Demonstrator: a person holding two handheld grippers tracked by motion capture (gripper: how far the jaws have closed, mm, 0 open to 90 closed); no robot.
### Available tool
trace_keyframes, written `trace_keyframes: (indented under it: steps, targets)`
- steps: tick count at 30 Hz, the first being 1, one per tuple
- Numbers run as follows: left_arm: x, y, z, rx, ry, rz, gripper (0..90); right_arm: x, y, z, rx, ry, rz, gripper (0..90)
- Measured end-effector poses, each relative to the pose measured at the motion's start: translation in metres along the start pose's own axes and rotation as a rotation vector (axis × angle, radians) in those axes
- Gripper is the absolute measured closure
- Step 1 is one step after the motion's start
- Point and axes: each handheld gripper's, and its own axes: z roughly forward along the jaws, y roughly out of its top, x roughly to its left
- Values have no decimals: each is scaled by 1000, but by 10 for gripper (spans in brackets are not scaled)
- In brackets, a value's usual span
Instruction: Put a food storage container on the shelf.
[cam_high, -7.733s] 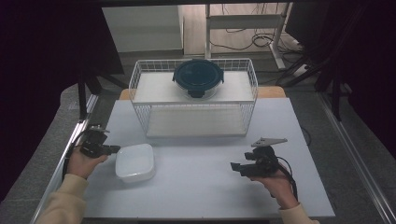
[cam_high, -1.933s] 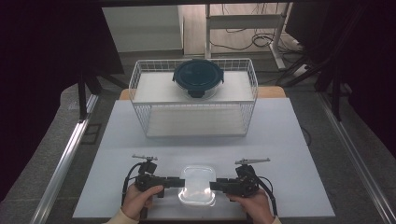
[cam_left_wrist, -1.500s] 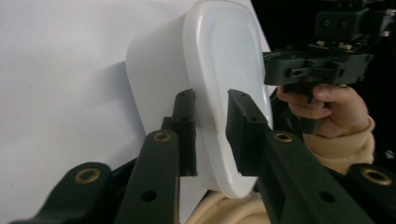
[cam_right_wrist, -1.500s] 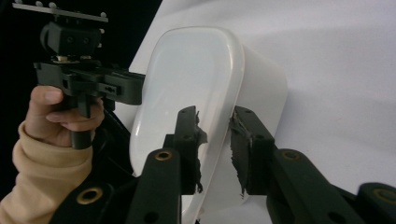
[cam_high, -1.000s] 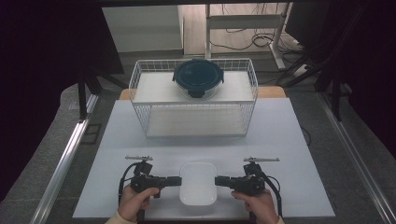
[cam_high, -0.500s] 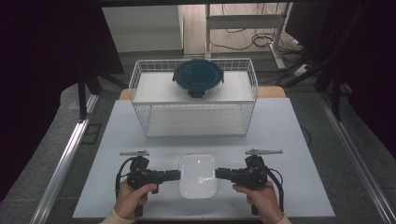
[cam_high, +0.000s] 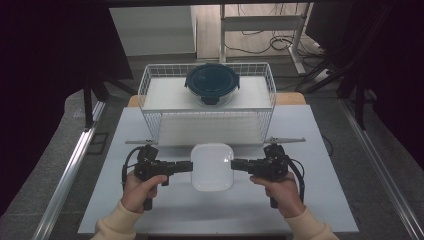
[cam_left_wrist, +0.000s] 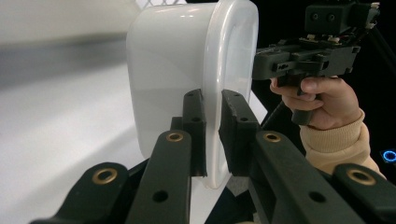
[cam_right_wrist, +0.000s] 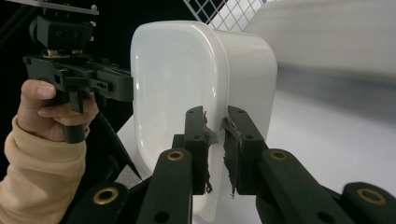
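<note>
I am finding no brand, label or legible writing on any item. I am counting one white container (cam_high: 212, 166), one wire basket (cam_high: 150, 95), one dark blue round lidded container (cam_high: 212, 83) and two grippers.

I am holding the white container at lower centre of the high view, just below the wire basket's front wall, between the two grippers and above the table (cam_high: 320, 150); it is showing its lid upward. The left gripper (cam_high: 189, 166) is coming in from the left of that frame and the right gripper (cam_high: 234, 163) from the right, both lying level and facing each other.

In the left gripper view, the jaws are pinching the white container's rim, one pad on each face. In the right gripper view, the jaws are doing the same on the opposite rim, and their pad lining is looking torn.

The dark blue round lidded container is sitting inside the wire basket, at upper centre of the high view.
</note>
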Motion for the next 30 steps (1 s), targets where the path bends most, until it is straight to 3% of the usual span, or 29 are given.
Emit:
trace_keyframes:
  steps: [8,18,30]
  targets:
    - [-1,27,-7,-28,-4,21,815,5,34,-1,-14,1,-40,793]
    - [-2,44,-10,-44,-6,31,815,7,55,-4,-26,-5,-55,794]
    - [-14,73,-20,-66,-2,58,814,19,83,-12,-42,-18,-84,793]
